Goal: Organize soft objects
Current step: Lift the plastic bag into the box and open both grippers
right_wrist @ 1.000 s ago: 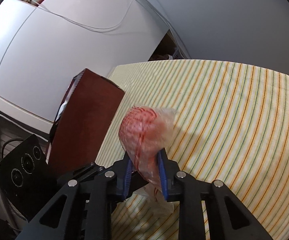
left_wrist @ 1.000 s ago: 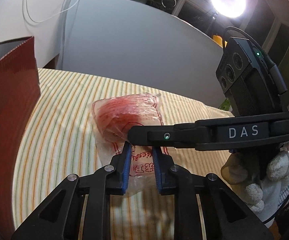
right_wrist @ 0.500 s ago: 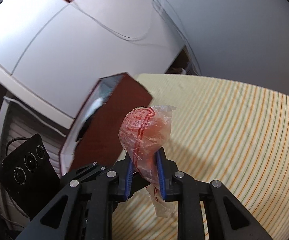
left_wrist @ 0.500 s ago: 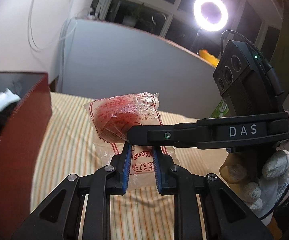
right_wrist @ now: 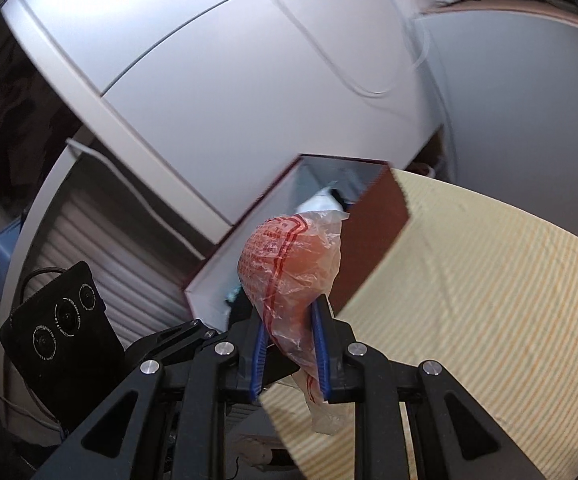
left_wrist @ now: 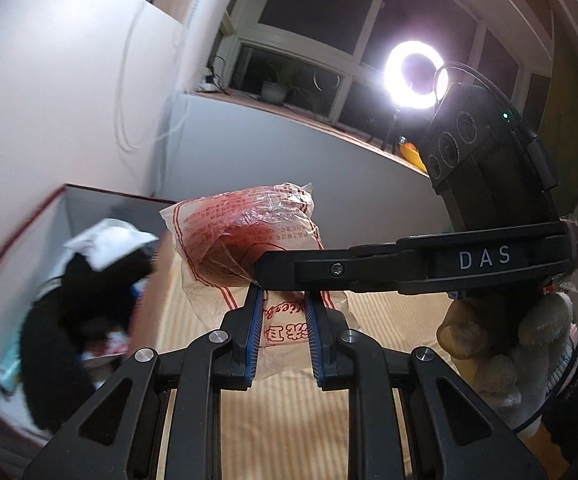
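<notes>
Two close tong-mounted fisheyes facing across each other, sharing the wrapped bun (left_wrist: 249,240) (right_wrist: 289,264).

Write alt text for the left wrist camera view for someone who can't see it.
Both grippers, the left gripper from below and the right gripper from the right, pinch one clear red-printed plastic bag holding something red, above a striped tablecloth. At left, an open maroon box holds black and white soft items.

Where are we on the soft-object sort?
Done: the box already holds black and white soft items. In hand: both the left hand-held gripper and right hand-held gripper pinch the plastic-wrapped red item in the air beside the box. Left: drop it in.
</notes>
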A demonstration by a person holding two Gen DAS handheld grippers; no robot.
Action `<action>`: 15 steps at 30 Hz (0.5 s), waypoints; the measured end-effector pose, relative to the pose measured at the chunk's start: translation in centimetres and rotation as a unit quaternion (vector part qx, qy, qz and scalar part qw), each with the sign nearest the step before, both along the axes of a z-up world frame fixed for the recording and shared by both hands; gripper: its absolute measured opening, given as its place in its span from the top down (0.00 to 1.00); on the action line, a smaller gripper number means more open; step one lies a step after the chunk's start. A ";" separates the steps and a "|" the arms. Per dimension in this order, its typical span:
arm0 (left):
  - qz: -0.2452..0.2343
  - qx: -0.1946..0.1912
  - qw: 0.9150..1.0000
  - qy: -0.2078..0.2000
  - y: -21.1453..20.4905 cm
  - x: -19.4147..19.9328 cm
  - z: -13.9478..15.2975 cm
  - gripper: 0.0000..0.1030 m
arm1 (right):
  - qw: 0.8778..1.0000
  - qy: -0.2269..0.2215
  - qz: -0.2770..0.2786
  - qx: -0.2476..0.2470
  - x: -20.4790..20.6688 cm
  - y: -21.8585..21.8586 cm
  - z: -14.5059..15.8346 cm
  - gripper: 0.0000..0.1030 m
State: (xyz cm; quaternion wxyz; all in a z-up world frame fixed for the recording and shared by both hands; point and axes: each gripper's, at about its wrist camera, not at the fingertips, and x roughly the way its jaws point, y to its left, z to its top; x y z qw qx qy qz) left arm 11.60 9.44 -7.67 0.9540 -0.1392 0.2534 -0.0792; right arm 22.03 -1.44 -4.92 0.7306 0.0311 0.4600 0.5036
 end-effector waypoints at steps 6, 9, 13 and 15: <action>0.028 0.015 0.999 -0.005 3.0 -3.4 0.9 0.82 | 0.999 -0.001 0.034 -0.002 -2.1 4.4 0.4 0.82; 0.044 0.020 0.999 -0.005 4.8 -4.3 0.8 0.82 | 0.999 0.001 0.052 -0.004 -3.1 6.7 0.4 0.82; 0.065 0.028 0.997 -0.003 6.8 -5.4 0.7 0.82 | 0.998 0.012 0.067 -0.004 -3.9 9.6 0.0 0.83; 0.075 0.031 0.997 0.001 7.8 -5.8 0.4 0.82 | 0.997 0.014 0.073 -0.007 -4.1 11.0 -0.3 0.83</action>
